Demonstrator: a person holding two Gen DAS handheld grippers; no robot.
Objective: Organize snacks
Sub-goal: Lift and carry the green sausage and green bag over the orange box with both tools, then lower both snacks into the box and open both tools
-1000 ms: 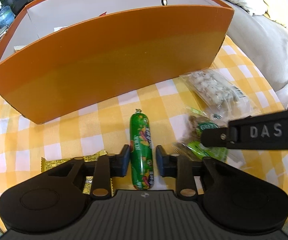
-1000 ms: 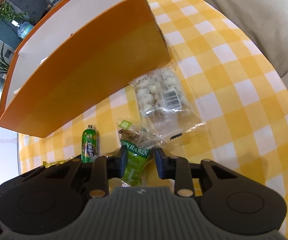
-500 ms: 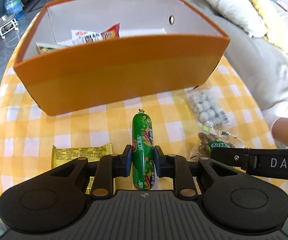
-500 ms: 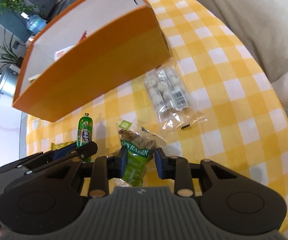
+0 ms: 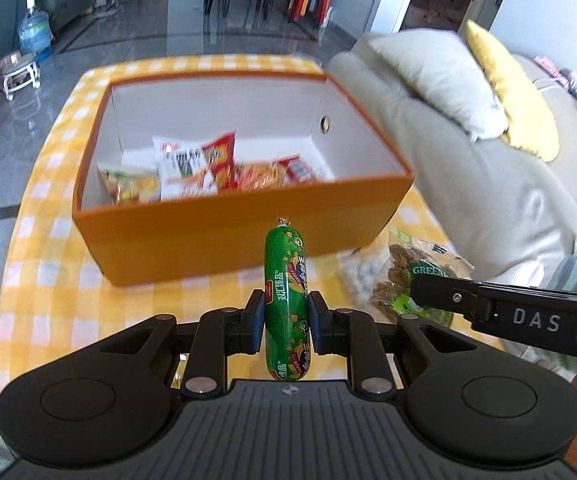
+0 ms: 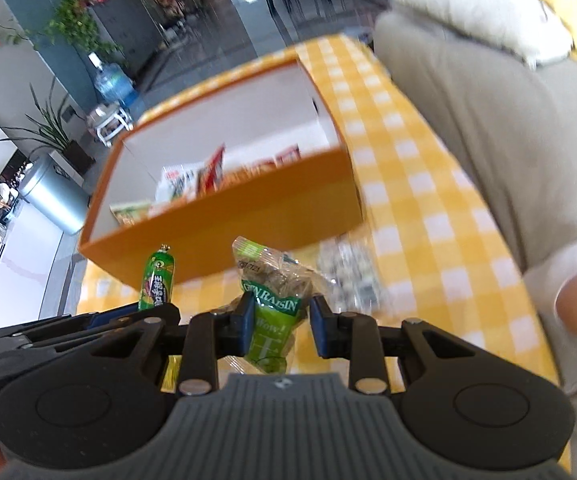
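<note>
Gingham cloth — yellow-white — under orange box; sofa beside.

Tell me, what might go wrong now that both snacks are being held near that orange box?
The left tool pinches the slick green sausage stick on its lower half only, so it might tip or slide out. The right tool grips the crinkly green raisin bag by soft film, which could slip. The two tools are close together and might bump over the orange cardboard box.

Left claw and right claw both angle downward, each clamped on something.
</note>
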